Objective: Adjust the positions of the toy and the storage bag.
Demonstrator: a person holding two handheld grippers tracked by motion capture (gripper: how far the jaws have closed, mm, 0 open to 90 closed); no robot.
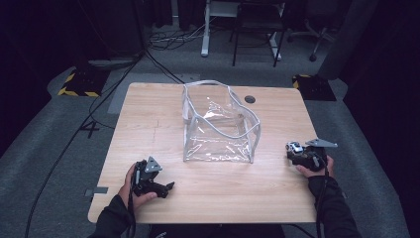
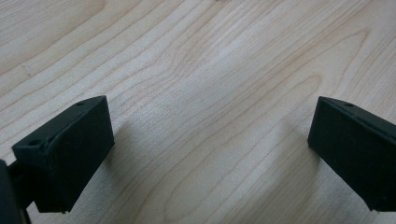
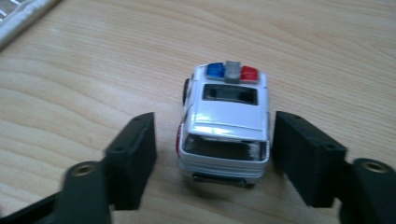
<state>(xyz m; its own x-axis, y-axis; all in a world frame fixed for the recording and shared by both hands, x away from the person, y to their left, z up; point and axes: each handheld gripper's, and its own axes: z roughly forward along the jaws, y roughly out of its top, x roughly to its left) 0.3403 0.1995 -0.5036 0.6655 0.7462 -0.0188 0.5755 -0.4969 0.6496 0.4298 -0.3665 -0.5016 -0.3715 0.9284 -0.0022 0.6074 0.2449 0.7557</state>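
Right now the toy police car (image 3: 225, 122) sits on the table (image 1: 148, 124) at its right side, directly between the jaws of the right gripper (image 3: 215, 156). In the right gripper view the car's long axis runs straight away from the gripper, rear bumper nearest, light bar toward the far end, so the jaws flank its two flanks squarely. A gap shows on each side, wider at the left pad than at the right, so the jaws stand spread around the car and press on nothing. From the high view the car (image 1: 294, 147) lies just ahead of the right hand (image 1: 312, 166), with the clear plastic bag (image 1: 218, 126) standing open in the middle of the table, off to that hand's left. The left gripper (image 1: 166, 187) rests near the table's front-left edge, well apart from the car; its jaws are spread wide over bare wood. The right hand is plainly the nearer one, and I judge it needs only to close across the car's width.
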